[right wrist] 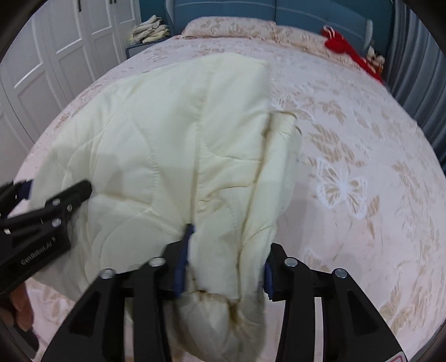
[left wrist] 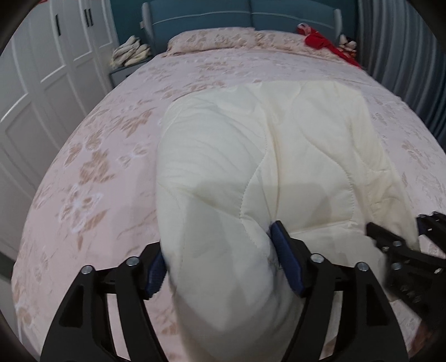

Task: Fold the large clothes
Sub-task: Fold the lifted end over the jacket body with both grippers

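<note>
The cream quilted jacket (left wrist: 278, 144) lay mid-bed on the floral bedspread (left wrist: 92, 167), its near edge bunched between the spread fingers of the left gripper (left wrist: 223, 267) and right gripper (right wrist: 225, 267); soft, puffy, probably light and slippery, it seemed best pinched at thick seams.

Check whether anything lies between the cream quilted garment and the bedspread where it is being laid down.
Nothing visible does. The cream quilted garment lies straight on the pink floral bedspread, whose surface around it is bare. The red cloth sits far off by the headboard, well clear of the fold.
</note>
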The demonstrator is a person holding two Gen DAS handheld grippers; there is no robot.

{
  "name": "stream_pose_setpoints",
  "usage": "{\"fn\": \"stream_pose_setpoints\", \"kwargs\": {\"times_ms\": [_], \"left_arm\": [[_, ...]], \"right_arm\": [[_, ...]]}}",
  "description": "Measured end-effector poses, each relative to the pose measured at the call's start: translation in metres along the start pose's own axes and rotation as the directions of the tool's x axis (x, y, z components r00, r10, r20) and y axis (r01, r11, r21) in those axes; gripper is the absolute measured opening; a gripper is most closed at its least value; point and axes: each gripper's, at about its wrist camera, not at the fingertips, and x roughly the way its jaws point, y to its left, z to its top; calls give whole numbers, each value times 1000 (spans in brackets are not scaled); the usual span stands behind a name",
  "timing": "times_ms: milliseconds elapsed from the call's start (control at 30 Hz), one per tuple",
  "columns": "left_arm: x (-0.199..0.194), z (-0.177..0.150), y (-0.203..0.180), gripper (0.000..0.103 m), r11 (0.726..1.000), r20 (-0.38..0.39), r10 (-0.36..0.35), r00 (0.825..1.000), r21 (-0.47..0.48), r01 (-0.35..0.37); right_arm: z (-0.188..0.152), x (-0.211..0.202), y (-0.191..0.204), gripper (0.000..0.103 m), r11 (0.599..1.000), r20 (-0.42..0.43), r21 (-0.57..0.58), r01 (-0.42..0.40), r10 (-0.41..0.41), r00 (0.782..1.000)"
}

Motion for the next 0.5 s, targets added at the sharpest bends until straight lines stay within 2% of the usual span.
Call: {"fn": "stream_pose_setpoints", "kwargs": {"times_ms": [33, 100, 133, 200, 267, 300, 333, 433, 500], "left_arm": [[-8, -2, 4, 70, 1000, -16, 15, 1000, -12, -15], [-22, -5, 8, 71, 999, -16, 47, 999, -17, -47], [-34, -8, 9, 77, 995, -9, 94, 996, -13, -94], [-51, -13, 10, 82, 987, -3, 162, 987, -6, -162], [-61, -17, 12, 83, 979, -16, 205, 979, -17, -205], [-63, -19, 13, 83, 977, -28, 210, 977, -33, -211], [-66, -22, 14, 83, 977, -44, 205, 978, -58, -207], [-65, -30, 13, 83, 973, -90, 199, 976, -99, -208], [-65, -35, 12, 83, 972, -106, 197, 975, -112, -208]], "right_arm": [[-1, -7, -2, 53, 1000, 2, 9, 1, -1, 1000], [-6, -36, -3, 58, 999, 37, 10, 44, -44, 998], [-8, -46, -1, 58, 998, 50, 4, 65, -65, 997], [-12, -71, 4, 58, 992, 77, -22, 121, -119, 990], [-14, -82, 10, 57, 992, 70, -44, 115, -112, 991], [-15, -85, 15, 50, 993, 61, -57, 102, -98, 993], [-15, -86, 17, 36, 993, 54, -68, 97, -93, 994], [-21, -82, 33, 14, 989, 27, -120, 92, -89, 996], [-27, -77, 37, 10, 987, 6, -136, 82, -81, 997]]}}
